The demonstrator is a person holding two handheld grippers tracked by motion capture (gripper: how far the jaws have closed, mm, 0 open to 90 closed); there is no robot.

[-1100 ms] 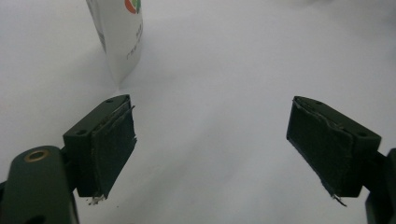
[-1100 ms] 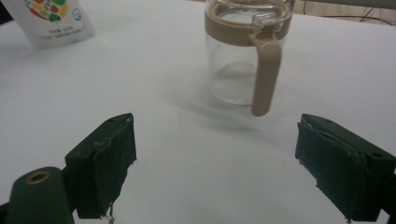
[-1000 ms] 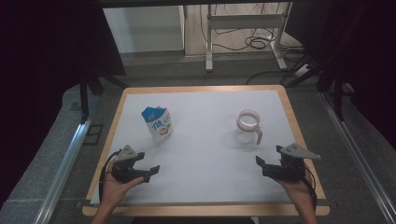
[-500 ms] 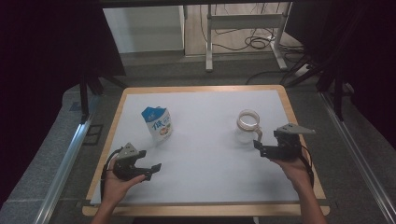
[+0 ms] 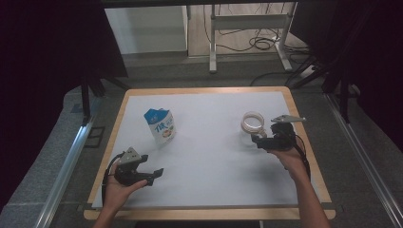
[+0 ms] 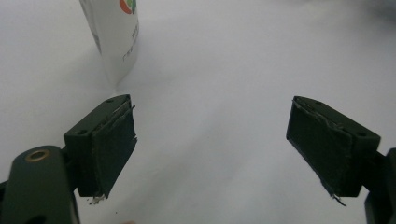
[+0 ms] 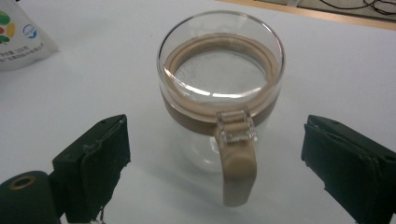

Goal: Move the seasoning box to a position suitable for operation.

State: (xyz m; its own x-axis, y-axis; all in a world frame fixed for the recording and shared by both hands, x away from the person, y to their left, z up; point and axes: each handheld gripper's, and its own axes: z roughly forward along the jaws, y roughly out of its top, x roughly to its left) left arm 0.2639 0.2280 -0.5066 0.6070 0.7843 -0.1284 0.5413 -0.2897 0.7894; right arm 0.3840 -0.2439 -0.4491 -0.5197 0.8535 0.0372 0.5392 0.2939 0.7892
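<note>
White sheeting covers the wood-rimmed table (image 5: 304, 142), and on its right half stands a glass mug (image 7: 219, 93) with a tan band and tan handle. That handle points straight at the right gripper (image 7: 215, 163), whose jaws stand wide to either side, likely lined up to take it. Over on the left, a blue-and-white pouch (image 5: 160, 126) stands upright; its print is too small to read. The left gripper (image 5: 151, 175) hangs wide and empty near the front edge.

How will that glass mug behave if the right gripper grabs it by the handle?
The glass mug looks empty, so probably light. Its smooth clear wall is likely slippery and breakable if dropped. The tan handle faces the open right gripper and looks the less slippery hold, though the mug might swing.
</note>
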